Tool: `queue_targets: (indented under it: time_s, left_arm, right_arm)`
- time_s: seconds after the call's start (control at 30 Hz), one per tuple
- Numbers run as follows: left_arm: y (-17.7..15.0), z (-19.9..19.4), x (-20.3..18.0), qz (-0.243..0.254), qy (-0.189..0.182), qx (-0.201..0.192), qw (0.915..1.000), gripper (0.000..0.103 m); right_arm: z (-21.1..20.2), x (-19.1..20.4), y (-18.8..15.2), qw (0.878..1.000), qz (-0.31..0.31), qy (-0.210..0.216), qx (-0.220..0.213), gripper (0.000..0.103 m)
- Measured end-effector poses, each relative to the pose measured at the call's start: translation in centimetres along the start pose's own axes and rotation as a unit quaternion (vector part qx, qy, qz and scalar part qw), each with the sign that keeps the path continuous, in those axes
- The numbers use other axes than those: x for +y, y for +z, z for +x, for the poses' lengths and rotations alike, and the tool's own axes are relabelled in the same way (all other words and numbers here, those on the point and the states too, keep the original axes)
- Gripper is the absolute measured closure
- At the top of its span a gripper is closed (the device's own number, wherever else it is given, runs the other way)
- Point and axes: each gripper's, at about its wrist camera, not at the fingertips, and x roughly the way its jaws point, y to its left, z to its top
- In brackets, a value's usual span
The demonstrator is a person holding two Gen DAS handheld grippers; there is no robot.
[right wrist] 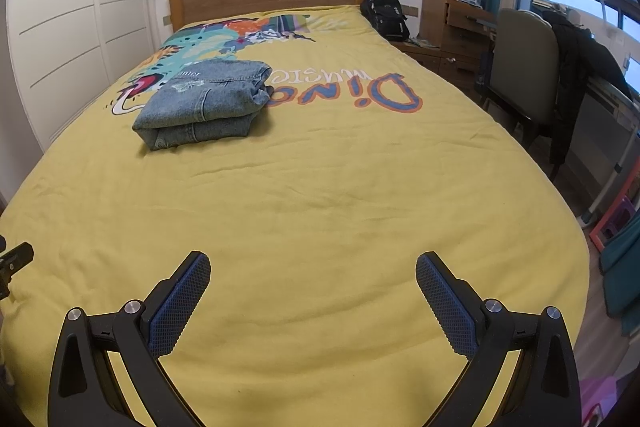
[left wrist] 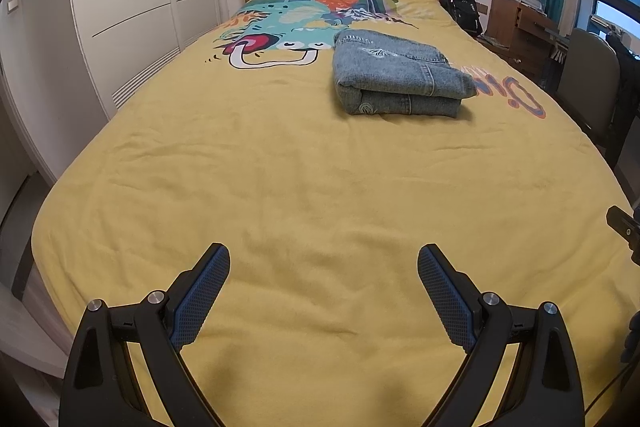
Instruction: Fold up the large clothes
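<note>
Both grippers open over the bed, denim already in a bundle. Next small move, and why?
Probably none on the garment: keep both back. The denim garment already lies folded in a compact bundle on the yellow bedspread, far from the left gripper and right gripper, both open and empty. No other unfolded clothing shows on the bed.
</note>
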Motion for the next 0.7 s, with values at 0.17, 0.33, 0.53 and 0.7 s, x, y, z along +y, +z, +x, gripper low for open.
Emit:
queue_targets:
  time_s: [0.17, 0.33, 0.53, 0.7]
  left_arm:
    - [-0.11, -0.04, 0.10, -0.002, 0.000, 0.000, 1.0000, 0.010]
    - [-0.14, -0.10, 0.09, -0.001, 0.000, -0.002, 1.0000, 0.010]
    - [-0.25, -0.14, 0.14, -0.001, 0.001, -0.003, 1.0000, 0.010]
    - [-0.30, -0.14, 0.22, -0.004, 0.001, -0.003, 1.0000, 0.010]
  right_arm:
    - [0.13, -0.14, -0.10, 1.000, 0.001, -0.001, 0.003, 0.000]
    - [0.21, -0.29, -0.14, 1.000, 0.002, -0.001, 0.005, 0.000]
    - [0.24, -0.32, -0.16, 1.000, 0.002, -0.001, 0.005, 0.000]
    - [0.27, -0.38, -0.16, 1.000, 0.003, -0.001, 0.005, 0.000]
